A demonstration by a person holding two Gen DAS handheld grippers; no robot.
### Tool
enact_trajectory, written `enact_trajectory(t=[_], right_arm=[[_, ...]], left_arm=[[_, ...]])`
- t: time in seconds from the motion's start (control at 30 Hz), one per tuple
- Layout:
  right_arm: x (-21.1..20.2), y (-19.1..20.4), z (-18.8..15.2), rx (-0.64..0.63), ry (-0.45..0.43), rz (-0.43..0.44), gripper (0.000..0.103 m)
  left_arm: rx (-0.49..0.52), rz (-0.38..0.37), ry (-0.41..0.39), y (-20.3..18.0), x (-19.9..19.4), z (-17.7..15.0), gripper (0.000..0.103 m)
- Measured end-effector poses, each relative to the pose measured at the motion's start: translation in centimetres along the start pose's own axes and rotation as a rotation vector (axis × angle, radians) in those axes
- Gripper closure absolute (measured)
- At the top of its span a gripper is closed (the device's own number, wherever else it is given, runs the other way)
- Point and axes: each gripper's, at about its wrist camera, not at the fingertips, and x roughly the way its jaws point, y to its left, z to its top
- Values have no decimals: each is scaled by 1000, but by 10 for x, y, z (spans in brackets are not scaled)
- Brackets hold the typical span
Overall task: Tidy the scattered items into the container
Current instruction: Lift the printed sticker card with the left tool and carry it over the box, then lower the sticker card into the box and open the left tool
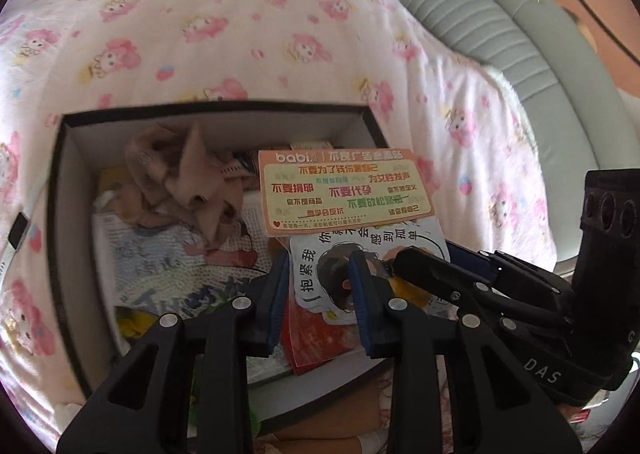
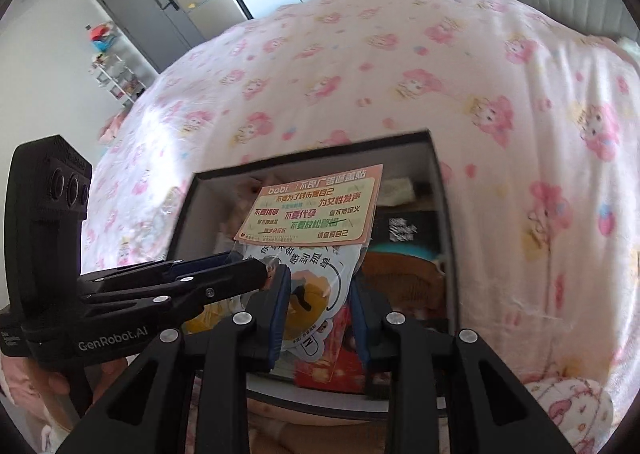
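A dark-rimmed storage box (image 1: 60,214) sits on the bed, holding a crumpled beige cloth (image 1: 188,182), papers and booklets. A clear sticker pack (image 1: 344,190) with an orange card on top and a white cartoon sticker below hangs over the box. The same pack shows in the right wrist view (image 2: 316,210), over the box (image 2: 444,194). My left gripper (image 1: 320,294) is open around the pack's lower part. My right gripper (image 2: 320,314) is also open around it. In the left wrist view the right gripper (image 1: 400,258) reaches in from the right and touches the pack.
A pink cartoon-print quilt (image 1: 200,14) covers the bed around the box. A grey-green padded headboard (image 1: 500,26) is at the right. In the right wrist view a grey door (image 2: 152,10) and a shelf rack (image 2: 116,70) stand far left.
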Motion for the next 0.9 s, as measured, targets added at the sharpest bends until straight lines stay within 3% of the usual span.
enact_trajectory(t=[0.17,0.5,0.9], right_arm=[[24,-18,-14,40,66,4,77],[60,-12,-16,24,140,-28,77],[46,-23,-14,65,71,-98,77]], left_arm=[[9,26,35,3,14,-8,74],[-35,36,43,25,13,-17,72],[-66,46,11,34,10,-21,72]])
